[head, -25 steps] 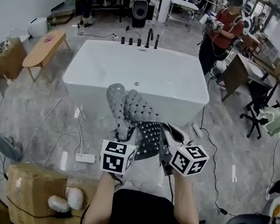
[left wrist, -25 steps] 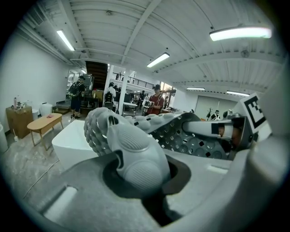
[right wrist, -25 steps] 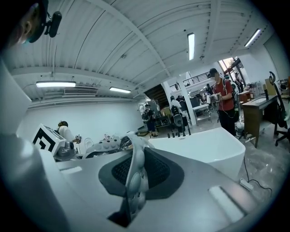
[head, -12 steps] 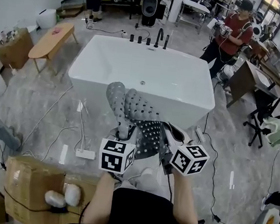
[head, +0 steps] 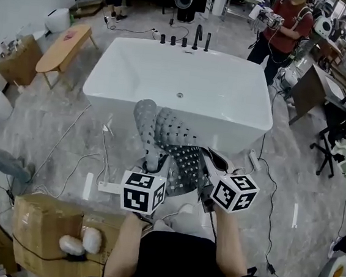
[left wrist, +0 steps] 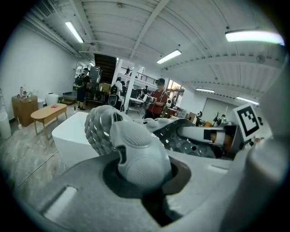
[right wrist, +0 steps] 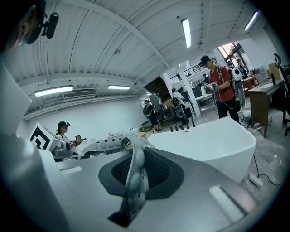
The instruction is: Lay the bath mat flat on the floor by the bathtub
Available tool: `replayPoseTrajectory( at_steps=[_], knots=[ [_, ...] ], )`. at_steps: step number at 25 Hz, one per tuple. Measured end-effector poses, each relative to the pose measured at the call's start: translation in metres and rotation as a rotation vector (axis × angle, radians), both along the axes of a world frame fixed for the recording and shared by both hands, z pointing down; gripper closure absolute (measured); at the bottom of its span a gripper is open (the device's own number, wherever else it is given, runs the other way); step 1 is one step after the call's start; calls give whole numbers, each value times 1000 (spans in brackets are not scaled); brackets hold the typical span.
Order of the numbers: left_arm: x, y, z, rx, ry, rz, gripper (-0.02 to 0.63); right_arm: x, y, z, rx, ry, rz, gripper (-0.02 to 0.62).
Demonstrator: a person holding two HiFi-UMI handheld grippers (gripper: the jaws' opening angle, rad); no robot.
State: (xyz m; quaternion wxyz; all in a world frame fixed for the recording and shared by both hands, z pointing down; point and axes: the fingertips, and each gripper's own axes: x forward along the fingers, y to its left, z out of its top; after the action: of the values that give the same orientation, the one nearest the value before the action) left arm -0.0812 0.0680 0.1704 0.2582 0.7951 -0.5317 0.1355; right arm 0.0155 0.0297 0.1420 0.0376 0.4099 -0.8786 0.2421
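Observation:
A grey, hole-dotted bath mat hangs crumpled in the air between both grippers, in front of the white bathtub. My left gripper is shut on a bunched fold of the mat. My right gripper is shut on the mat's thin edge. The mat's top curls over toward the tub wall. Both grippers sit close together at waist height, above the floor.
Cables and a white power strip lie on the floor left of me. A cardboard box stands at lower left. A wooden table is left of the tub. A person in red and an office chair are to the right.
The view has shifted slightly closer to the tub. Both grippers still hold the mat in the same pose.

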Motion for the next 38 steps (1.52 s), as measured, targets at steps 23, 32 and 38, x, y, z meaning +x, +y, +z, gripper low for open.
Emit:
replayPoseTrajectory(
  at_steps=[23,32,38],
  knots=[
    [147,-94,7,-35,-22,175,565,154,-81,18,-42,-35,167,571],
    [157,-103,27,-101,-15,210,565,173,-89,41,-108,-42,220,571],
    [138,-116,46,-150,1,203,565,151,-105,59,-156,-23,210,571]
  ],
)
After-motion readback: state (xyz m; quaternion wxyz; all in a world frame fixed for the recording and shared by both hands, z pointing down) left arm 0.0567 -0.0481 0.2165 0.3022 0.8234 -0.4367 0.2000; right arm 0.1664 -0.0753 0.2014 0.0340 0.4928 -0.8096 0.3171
